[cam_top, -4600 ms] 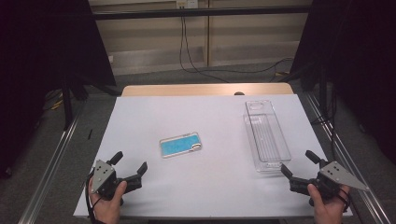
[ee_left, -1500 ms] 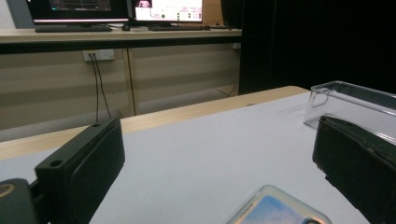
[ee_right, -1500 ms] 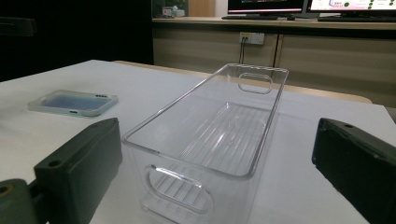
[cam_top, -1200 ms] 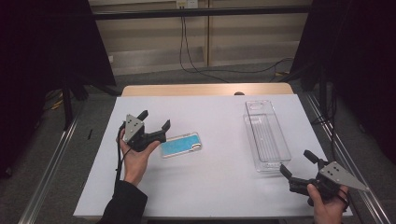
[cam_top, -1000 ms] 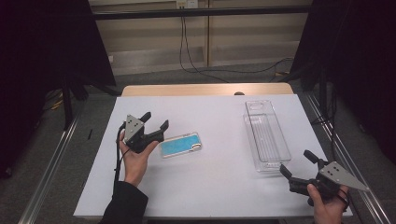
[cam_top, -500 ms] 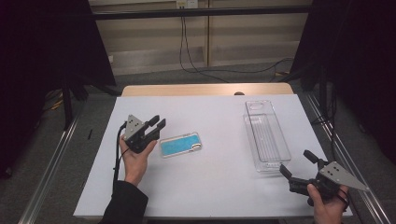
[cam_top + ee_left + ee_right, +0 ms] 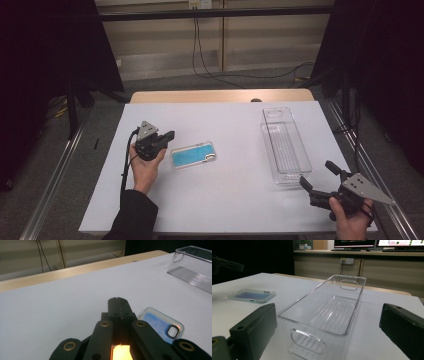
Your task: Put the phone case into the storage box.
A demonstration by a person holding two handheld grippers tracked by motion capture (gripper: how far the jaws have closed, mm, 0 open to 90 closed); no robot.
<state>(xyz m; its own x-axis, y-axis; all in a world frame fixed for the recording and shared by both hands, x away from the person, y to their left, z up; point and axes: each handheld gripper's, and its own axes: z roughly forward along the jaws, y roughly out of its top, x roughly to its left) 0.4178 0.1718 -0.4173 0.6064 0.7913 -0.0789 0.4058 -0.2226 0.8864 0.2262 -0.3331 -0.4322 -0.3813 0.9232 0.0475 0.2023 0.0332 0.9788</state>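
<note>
One phone case (image 7: 192, 155), one clear bin (image 7: 285, 145), two grippers.

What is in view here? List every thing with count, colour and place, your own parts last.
phone case: one, clear with a blue inside, left of the table's middle, lying flat
bin: one, clear plastic, empty, right side of the table, its long side running away from the person
table cover: one, white, spread over the table
table edge: one, light wood, along the far side
cables: several, black, on the floor and wall beyond
left tongs: one, black, shut on nothing, just closed, beside the phone case's left end
right tongs: one, black, open, in front of the bin's near end
</note>
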